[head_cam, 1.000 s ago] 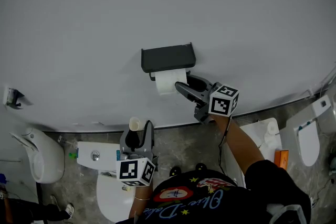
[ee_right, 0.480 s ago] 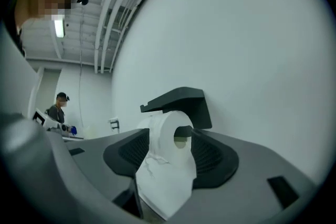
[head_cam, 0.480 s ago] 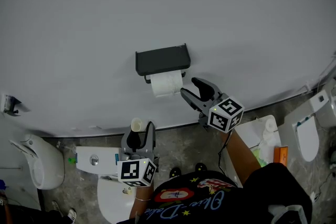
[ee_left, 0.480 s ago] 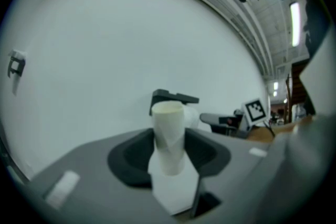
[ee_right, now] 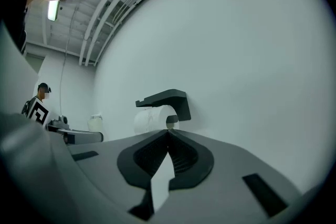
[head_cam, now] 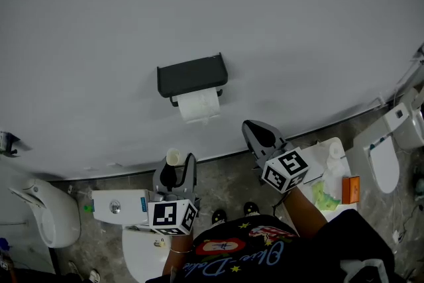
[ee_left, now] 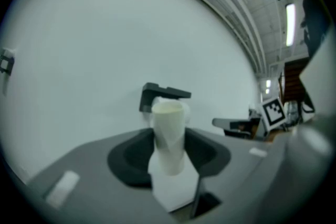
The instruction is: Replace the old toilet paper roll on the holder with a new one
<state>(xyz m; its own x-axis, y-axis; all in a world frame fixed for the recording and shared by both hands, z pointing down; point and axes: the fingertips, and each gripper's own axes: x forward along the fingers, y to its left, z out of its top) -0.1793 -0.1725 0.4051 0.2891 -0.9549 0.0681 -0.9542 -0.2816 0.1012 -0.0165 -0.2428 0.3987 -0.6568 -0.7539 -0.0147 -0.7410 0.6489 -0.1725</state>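
The new toilet paper roll [head_cam: 197, 105] sits on the holder [head_cam: 192, 75], ahead of and above both claws. The right gripper [head_cam: 252, 130] has just snapped shut, empty. The left gripper [head_cam: 177, 172] clenches the old cardboard tube [head_cam: 172, 157] upright. Disposal likely remains: hold the tube firmly and draw back from the wall, where there is open room either side.

Tube [head_cam: 172, 157]: lower end hidden within left gripper [head_cam: 176, 168].
Roll [head_cam: 199, 107]: top covered by holder [head_cam: 192, 75].
Orange box [head_cam: 350, 189]: print unreadable.
Person [head_cam: 265, 255]: cut off at bottom edge.
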